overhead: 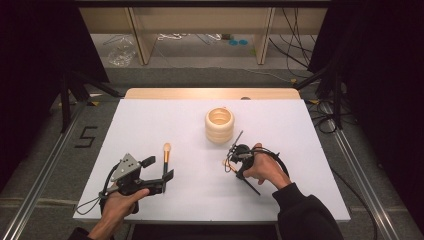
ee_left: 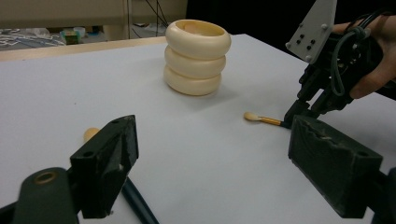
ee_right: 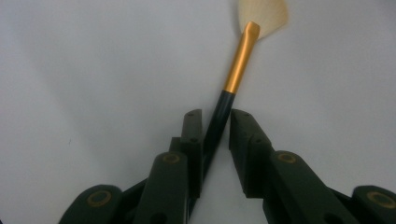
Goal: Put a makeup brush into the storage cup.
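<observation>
**Right claw closing on a brush handle, left claw waiting over the other brush**

At the lower left of the high view, the left gripper (overhead: pixel 159 176) hangs low over the white table (overhead: pixel 150 120) with its jaws spread wide and nothing between them. The left brush (overhead: pixel 166 156) lies just ahead of it, its long axis running up the frame, pale bristle head farthest from the person; in the left gripper view the dark handle (ee_left: pixel 137 203) passes beside the left-hand jaw, not between the two.

In the middle of the frame, towards the far edge, stands the cream ringed holder (overhead: pixel 219 125), upright with its mouth open to the top. It is well apart from both brushes, and bare table lies between it and either claw.

At the lower right, the right gripper (overhead: pixel 234 161) points down at the second brush (ee_right: pixel 233 88). In the right gripper view the handle lies along the claw's own line, gold ferrule and fan of bristles pointing away towards the upper edge. The jaws are nearly together around the dark handle; one pad looks to touch it, while a slim gap shows at the other, so the grip seems not quite firm. This hand is plainly nearer to a lift, and the holder sits up and to its left.
</observation>
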### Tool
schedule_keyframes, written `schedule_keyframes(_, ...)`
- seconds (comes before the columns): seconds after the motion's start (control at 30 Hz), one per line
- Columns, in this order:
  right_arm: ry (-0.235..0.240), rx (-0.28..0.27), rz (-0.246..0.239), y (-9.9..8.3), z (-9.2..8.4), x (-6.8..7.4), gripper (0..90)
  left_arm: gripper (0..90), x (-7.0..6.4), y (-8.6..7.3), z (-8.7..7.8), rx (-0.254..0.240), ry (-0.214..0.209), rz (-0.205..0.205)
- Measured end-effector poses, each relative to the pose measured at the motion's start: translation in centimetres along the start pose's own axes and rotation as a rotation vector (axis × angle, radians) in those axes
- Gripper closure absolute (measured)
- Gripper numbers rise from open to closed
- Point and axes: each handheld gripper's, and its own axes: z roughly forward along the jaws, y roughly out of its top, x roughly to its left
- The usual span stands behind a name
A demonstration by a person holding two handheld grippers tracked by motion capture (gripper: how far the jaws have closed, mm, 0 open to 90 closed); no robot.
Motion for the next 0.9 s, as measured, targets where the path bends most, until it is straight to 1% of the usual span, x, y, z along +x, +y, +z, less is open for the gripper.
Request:
schedule_keyframes(0.03, -0.008, 0.006, -0.018, -0.04, -0.02, -0.2, 77.1, 16.0, 0.0, 0.0, 0.0, 0.0, 0.0, 0.0)
schedule_keyframes(0.07, 0.011, 0.006, 0.011, -0.02, -0.07, -0.02, 77.8, 15.9, -0.01, 0.0, 0.01, 0.001, 0.001, 0.0)
schedule_keyframes(0.1, 0.003, 0.006, 0.01, -0.03, -0.04, -0.1, 78.6, 16.0, -0.01, 0.0, 0.01, 0.001, 0.001, 0.0)
schedule_keyframes(0.13, -0.008, 0.012, -0.01, -0.06, -0.02, -0.32, 79.8, 16.0, 0.01, 0.0, 0.01, 0.001, 0.002, 0.0)
schedule_keyframes(0.17, -0.004, 0.014, 0.004, -0.04, -0.04, -0.28, 80.6, 15.9, 0.02, 0.0, 0.01, 0.001, 0.002, 0.001)
schedule_keyframes(0.3, -0.007, 0.025, -0.007, 0.01, -0.02, -0.51, 82.5, 16.0, 0.02, 0.0, 0.02, 0.002, 0.002, 0.001)
schedule_keyframes(0.33, -0.016, 0.028, -0.002, 0.08, 0.0, -0.44, 82.5, 16.0, 0.02, 0.0, 0.02, 0.003, 0.003, 0.001)
schedule_keyframes(0.37, -0.017, 0.043, -0.002, 0.19, -0.06, -0.4, 82.6, 16.0, 0.02, 0.0, 0.02, 0.003, 0.003, 0.001)
schedule_keyframes(0.4, -0.02, 0.045, -0.006, 0.26, -0.01, -0.38, 82.6, 16.0, 0.02, 0.0, 0.02, 0.003, 0.003, 0.001)
schedule_keyframes(0.43, -0.009, 0.056, 0.018, 0.4, -0.07, -0.13, 82.6, 16.0, 0.03, 0.0, 0.01, 0.003, 0.002, 0.001)
schedule_keyframes(0.47, -0.015, 0.05, 0.014, 0.45, 0.02, -0.1, 82.6, 16.0, 0.03, 0.0, 0.01, 0.002, 0.002, 0.001)
schedule_keyframes(0.5, -0.029, 0.068, -0.012, 0.52, -0.01, -0.24, 82.6, 16.0, 0.03, 0.0, 0.0, 0.002, 0.002, 0.0)
schedule_keyframes(0.53, -0.029, 0.068, -0.012, 0.52, -0.01, -0.24, 82.6, 16.0, 0.03, 0.0, 0.0, 0.002, 0.002, 0.0)
schedule_keyframes(0.6, -0.015, 0.068, 0.013, 0.67, 0.01, 0.1, 82.8, 16.0, 0.04, 0.0, 0.0, 0.003, 0.002, 0.001)
schedule_keyframes(0.77, -0.03, 0.079, 0.003, 0.81, -0.01, 0.38, 83.2, 16.0, 0.06, 0.01, -0.02, 0.003, 0.002, 0.001)
schedule_keyframes(0.83, -0.031, 0.071, -0.002, 0.77, -0.04, 0.36, 83.3, 16.0, 0.06, 0.01, -0.03, 0.003, 0.002, 0.001)
schedule_keyframes(0.9, -0.027, 0.068, 0.006, 0.79, -0.16, 0.41, 83.3, 16.0, 0.06, 0.02, -0.04, 0.001, 0.001, 0.0)
